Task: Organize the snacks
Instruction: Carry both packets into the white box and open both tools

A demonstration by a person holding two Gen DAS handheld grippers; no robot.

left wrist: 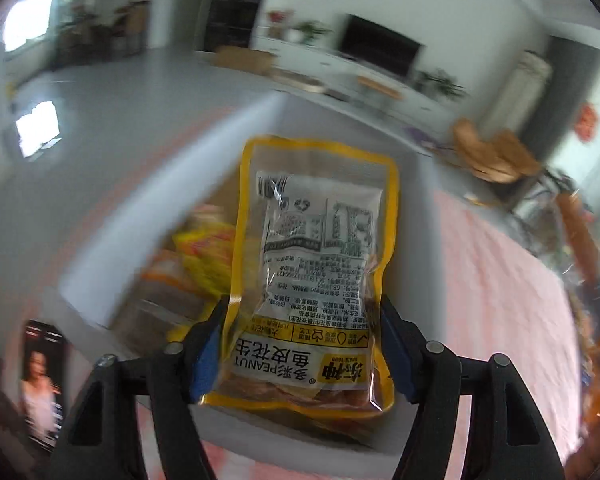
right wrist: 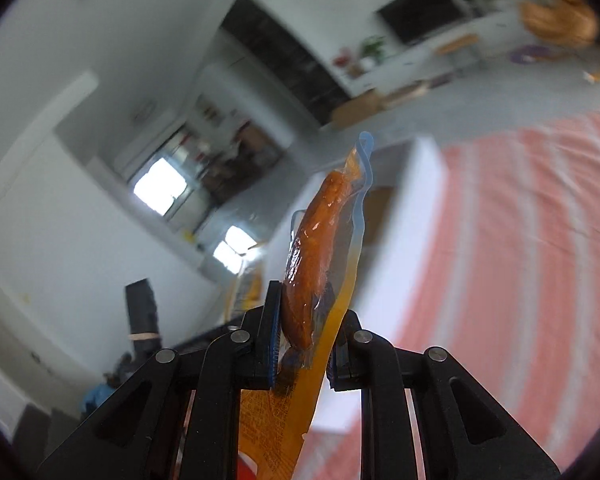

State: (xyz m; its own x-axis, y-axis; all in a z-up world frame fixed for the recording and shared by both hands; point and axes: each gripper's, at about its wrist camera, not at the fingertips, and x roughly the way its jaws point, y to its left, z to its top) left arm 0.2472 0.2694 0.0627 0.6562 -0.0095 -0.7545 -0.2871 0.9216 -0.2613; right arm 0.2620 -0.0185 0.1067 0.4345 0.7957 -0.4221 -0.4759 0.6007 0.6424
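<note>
The peanut bag [left wrist: 312, 264], yellow-edged with its printed back to the camera, stands at centre frame between the blue pads of the left gripper [left wrist: 304, 352], which press on its lower edges, so the claw grips it. Behind it, the white box [left wrist: 236, 136] fills mid-frame, with blurred yellow and orange packets [left wrist: 196, 256] inside at centre left. In the right wrist view the right gripper [right wrist: 302, 344] is clamped tight on a clear pouch [right wrist: 320, 256] holding something orange, seen edge-on at centre; the box [right wrist: 420, 200] lies beyond it at centre right.

Judging by this, the step is carrying both snacks to the box. To do it well, bring each well over the opening before letting go, and keep the two clear of each other.

Both views are smeared. The box floor, its far rim and the pink striped cloth [right wrist: 520, 220] are hard to read, and the pouch's lower end is cut off.
</note>
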